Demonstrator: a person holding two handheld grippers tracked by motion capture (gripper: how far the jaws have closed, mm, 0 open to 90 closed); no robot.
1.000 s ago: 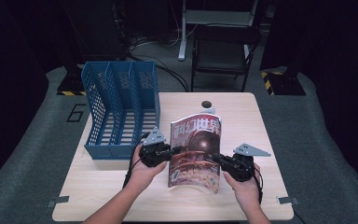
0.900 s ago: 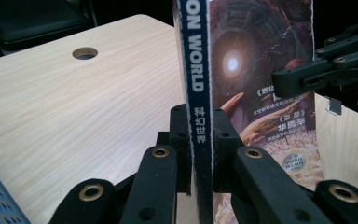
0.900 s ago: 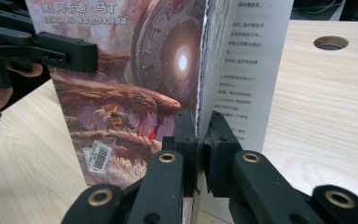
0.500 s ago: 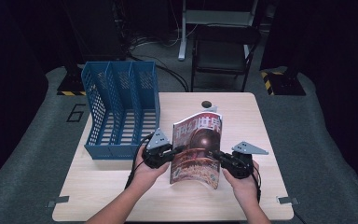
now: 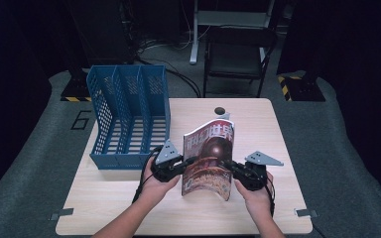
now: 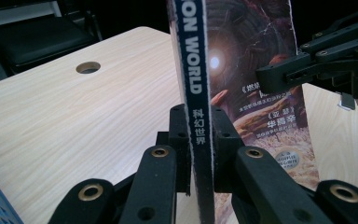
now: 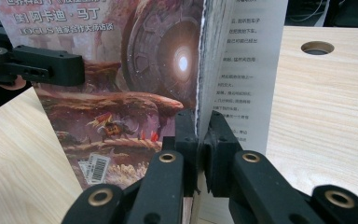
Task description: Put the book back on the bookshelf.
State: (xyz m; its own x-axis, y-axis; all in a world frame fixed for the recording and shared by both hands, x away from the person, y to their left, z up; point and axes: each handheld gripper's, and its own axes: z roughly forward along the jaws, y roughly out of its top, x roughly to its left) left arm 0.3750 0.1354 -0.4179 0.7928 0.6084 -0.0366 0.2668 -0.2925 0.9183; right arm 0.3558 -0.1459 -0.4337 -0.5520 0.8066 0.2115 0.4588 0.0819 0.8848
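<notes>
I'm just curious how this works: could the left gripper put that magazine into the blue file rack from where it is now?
Probably yes. The left gripper is clamped on the magazine spine, and the blue file rack stands just to its left with nothing between. The right gripper, clamped on the opposite edge, would likely have to follow or let go.

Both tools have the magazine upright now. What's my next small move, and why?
Probably carry it left toward the blue file rack. The left tool clamps the magazine at its spine, the right tool its open edge, and the rack's slots look empty.
</notes>
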